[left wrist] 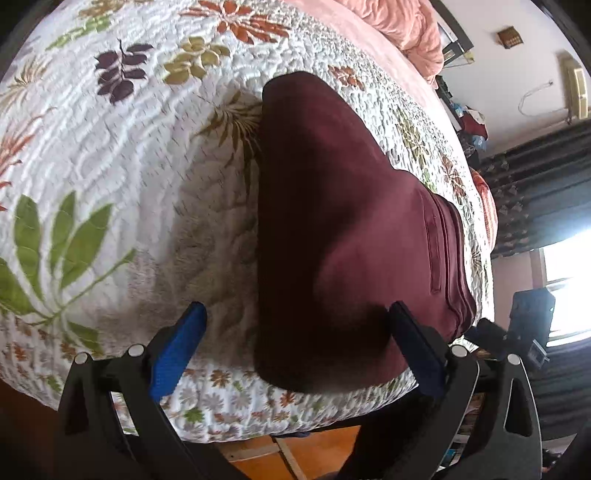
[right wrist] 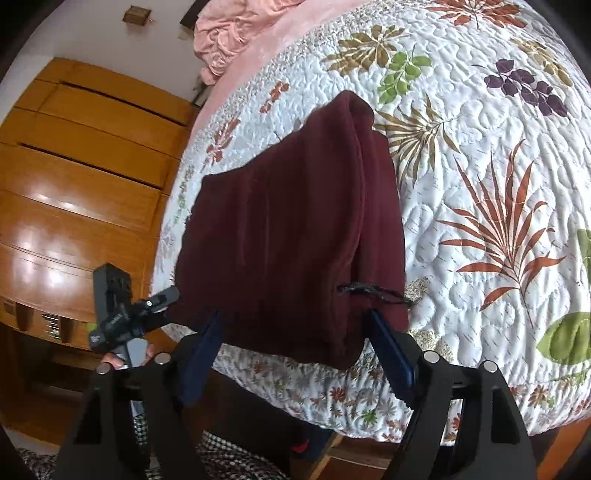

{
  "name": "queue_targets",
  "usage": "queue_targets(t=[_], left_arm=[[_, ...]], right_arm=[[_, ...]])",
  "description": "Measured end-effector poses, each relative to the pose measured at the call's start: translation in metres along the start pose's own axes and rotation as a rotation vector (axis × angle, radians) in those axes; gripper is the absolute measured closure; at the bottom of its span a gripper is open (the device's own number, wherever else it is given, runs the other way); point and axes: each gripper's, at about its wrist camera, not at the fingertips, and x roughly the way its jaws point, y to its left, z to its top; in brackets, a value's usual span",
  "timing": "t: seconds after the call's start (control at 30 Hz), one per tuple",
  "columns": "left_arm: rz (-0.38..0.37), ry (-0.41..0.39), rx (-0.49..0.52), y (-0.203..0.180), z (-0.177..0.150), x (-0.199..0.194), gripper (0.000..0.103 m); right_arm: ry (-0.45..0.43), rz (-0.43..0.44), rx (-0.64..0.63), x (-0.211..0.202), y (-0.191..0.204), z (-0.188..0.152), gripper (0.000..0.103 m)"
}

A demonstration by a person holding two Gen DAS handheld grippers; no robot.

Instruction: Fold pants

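Hovering at the near edge of the bed, the left gripper [left wrist: 295,332] stands with its blue-padded fingers [left wrist: 173,354] spread wide, gripping nothing, and the right gripper [right wrist: 295,339] is likewise spread apart at the bundle's near end, its pads seemingly slack either side of the cloth. Between them the maroon pants [left wrist: 332,221] lie on the leaf-print quilt [left wrist: 110,166] as a compact stack of several layers, drawstring [right wrist: 373,290] poking out. Folding looks essentially done; perhaps only tidying remains. Farther off sit a pink blanket [right wrist: 229,33] and a wooden wardrobe [right wrist: 74,166].
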Motion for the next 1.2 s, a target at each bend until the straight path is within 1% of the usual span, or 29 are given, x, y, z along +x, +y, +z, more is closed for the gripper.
queue_targets(t=[0.03,0.07,0.1,0.17,0.2,0.27,0.3,0.37,0.43,0.53,0.57,0.63,0.67,0.7,0.77,0.8,0.9,0.97,1.07,1.1,1.13,1.17,1.2], left_arm=[[-0.001,0.004,0.007,-0.002,0.001,0.002,0.005],[0.002,0.011,0.017,-0.005,0.002,0.006,0.005],[0.004,0.017,0.022,-0.008,0.002,0.009,0.006],[-0.002,0.036,0.028,-0.013,0.003,0.015,0.006],[-0.001,0.045,0.035,-0.016,0.004,0.018,0.006],[0.012,0.045,0.053,-0.020,0.004,0.019,0.006],[0.019,0.044,0.066,-0.022,0.004,0.019,0.006],[0.029,0.040,0.091,-0.025,0.004,0.017,0.006],[0.020,0.036,0.100,-0.022,0.004,0.011,0.006],[0.007,0.042,0.088,-0.013,0.008,0.008,0.006],[0.000,0.050,0.082,-0.011,0.009,0.009,0.006],[0.000,0.055,0.085,-0.013,0.011,0.010,0.006],[0.014,0.051,0.094,-0.015,0.013,0.010,0.006],[0.017,0.049,0.099,-0.015,0.014,0.008,0.006],[-0.006,0.051,0.098,-0.015,0.018,0.006,0.006],[-0.019,0.057,0.091,-0.013,0.019,0.005,0.006],[-0.025,0.085,0.092,-0.005,0.020,0.007,0.006],[-0.068,0.110,0.052,0.004,0.020,0.009,0.006],[-0.187,0.156,-0.046,0.018,0.012,0.016,0.006],[-0.212,0.170,-0.065,0.019,0.008,0.021,0.007],[-0.213,0.179,-0.074,0.020,0.004,0.025,0.010],[-0.219,0.177,-0.089,0.021,-0.001,0.029,0.028],[-0.241,0.171,-0.114,0.023,-0.004,0.031,0.028]], right_arm=[[0.003,-0.005,-0.002,0.001,0.000,0.000,0.023],[0.002,-0.009,-0.003,0.000,0.001,0.000,0.028],[0.000,-0.026,-0.006,-0.001,0.000,0.000,0.041],[-0.004,-0.067,-0.019,-0.003,-0.001,0.000,0.060],[-0.011,-0.043,-0.022,-0.006,-0.001,-0.001,0.066],[-0.020,-0.046,-0.063,-0.010,0.003,-0.003,0.070],[-0.029,-0.060,-0.093,-0.013,0.008,-0.005,0.071],[-0.041,-0.060,-0.096,-0.019,0.009,-0.006,0.073],[-0.031,-0.060,-0.064,-0.018,-0.001,-0.004,0.073],[0.005,-0.051,-0.017,-0.004,-0.016,-0.005,0.072],[-0.001,-0.045,-0.018,-0.004,-0.016,-0.004,0.072],[-0.013,-0.037,-0.029,-0.008,-0.013,-0.004,0.068],[-0.019,-0.035,-0.040,-0.011,-0.011,-0.004,0.061],[-0.025,-0.027,-0.041,-0.015,-0.010,-0.005,0.060],[-0.039,0.001,-0.050,-0.024,-0.009,-0.005,0.060],[-0.049,0.006,-0.049,-0.028,-0.009,-0.005,0.060],[-0.065,0.021,-0.028,-0.038,-0.013,-0.003,0.059],[-0.068,0.024,-0.023,-0.042,-0.018,-0.005,0.059],[-0.062,0.027,-0.006,-0.038,-0.022,-0.005,0.059],[-0.061,0.028,-0.003,-0.037,-0.021,-0.005,0.059],[-0.058,0.029,0.006,-0.035,-0.022,-0.005,0.059],[-0.055,0.029,0.013,-0.032,-0.022,-0.005,0.059],[-0.054,0.032,0.018,-0.031,-0.023,-0.004,0.059]])
